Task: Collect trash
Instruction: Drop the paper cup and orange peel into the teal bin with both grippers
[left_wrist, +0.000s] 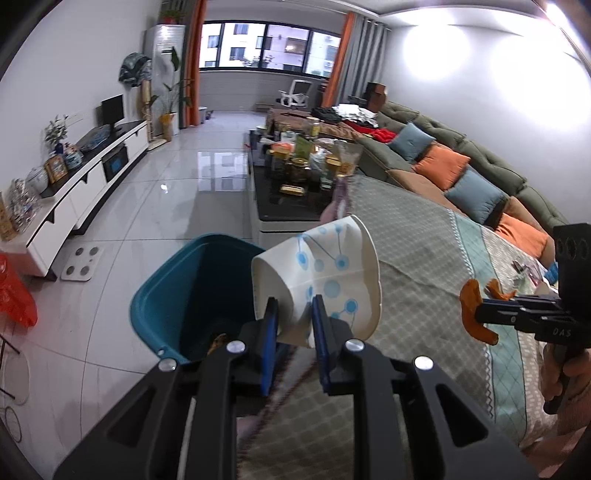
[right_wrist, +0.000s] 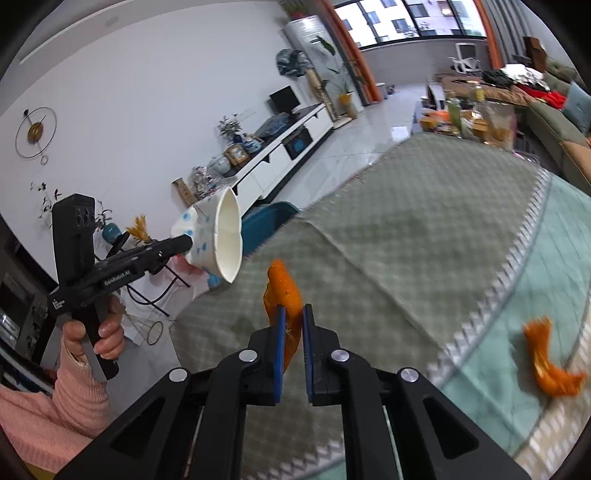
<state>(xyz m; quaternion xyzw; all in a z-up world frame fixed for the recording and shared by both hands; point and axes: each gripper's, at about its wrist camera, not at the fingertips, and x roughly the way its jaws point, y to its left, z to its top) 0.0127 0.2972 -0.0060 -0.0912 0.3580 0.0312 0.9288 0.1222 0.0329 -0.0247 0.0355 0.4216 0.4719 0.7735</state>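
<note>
Cup nearly over the bin!
Left tool pinches the cup beside the bin; right tool, farther off, clamps peel.

Home living room (sofa, TV cabinet).

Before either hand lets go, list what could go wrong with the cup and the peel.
1. The left gripper pinches the crushed paper cup only at its lower edge, near the bin's rim, so it may slip and land outside.
2. The right gripper holds the orange peel over the cloth, far from the bin; a drop leaves it there.
3. Another peel could be forgotten.
</note>
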